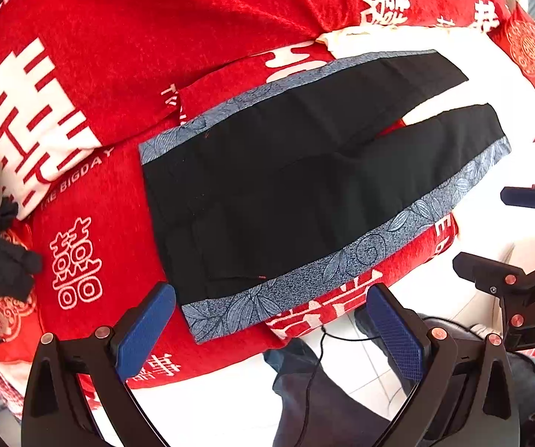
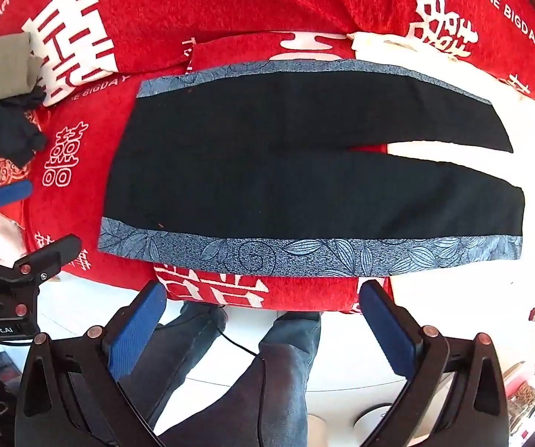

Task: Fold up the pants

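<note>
The pants point(image 2: 304, 171) are judged to be light, soft and limp, so a fold would be expected to sag and drag unless two spread points are lifted together; the near patterned side band point(image 2: 304, 257) or the corners at waist and hem are suggested as the places to be pinched, since an edge can be caught there without bunching the middle. The garment is seen laid flat and spread open on a red blanket point(image 2: 230, 0) printed with white characters, the waist to the left, the two legs running right and parting slightly at the hems. Black cloth is bordered along each outer seam by a blue-grey leaf-print stripe. What the blanket covers cannot be made out with certainty; a bed or padded worktop is possible. The left hand-held gripper point(image 1: 271, 331) is held with its blue pads well apart, near the waist corner and gripping nothing. The right hand-held gripper point(image 2: 263, 331) is likewise spread wide and empty, hovering just short of the near stripe. A dark bundle of other clothing point(image 2: 14, 126) lies apart at the left.
</note>
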`<state>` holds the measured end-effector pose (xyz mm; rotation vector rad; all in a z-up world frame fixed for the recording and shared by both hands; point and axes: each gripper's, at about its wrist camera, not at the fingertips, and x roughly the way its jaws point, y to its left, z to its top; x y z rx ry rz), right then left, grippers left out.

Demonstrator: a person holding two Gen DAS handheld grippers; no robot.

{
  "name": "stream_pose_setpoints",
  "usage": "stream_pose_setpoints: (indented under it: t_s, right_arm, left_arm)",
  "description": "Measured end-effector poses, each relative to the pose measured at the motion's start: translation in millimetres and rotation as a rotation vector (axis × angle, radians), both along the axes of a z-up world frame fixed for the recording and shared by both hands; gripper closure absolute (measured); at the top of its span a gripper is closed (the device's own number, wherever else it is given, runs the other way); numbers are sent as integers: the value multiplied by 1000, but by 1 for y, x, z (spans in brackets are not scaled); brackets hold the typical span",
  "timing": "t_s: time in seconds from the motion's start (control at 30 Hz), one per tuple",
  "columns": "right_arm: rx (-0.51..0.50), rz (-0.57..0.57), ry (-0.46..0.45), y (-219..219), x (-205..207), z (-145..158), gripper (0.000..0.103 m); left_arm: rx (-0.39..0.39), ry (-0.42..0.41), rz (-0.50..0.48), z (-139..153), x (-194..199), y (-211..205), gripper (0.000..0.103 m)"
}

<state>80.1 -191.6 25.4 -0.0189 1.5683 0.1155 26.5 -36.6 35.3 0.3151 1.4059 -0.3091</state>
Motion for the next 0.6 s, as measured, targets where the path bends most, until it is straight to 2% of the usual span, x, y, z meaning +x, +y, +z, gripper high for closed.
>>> stream_pose_setpoints:
  t_s: [0.17,0.6]
  right_arm:
    - [-4,1,-11,2,0,3,0]
    - [-17,-34,-24,-6,-1,11,0]
  left_arm:
    - [15,-5,-22,2,0,-5,0]
    - [-4,-9,-6,5,3,-6,0]
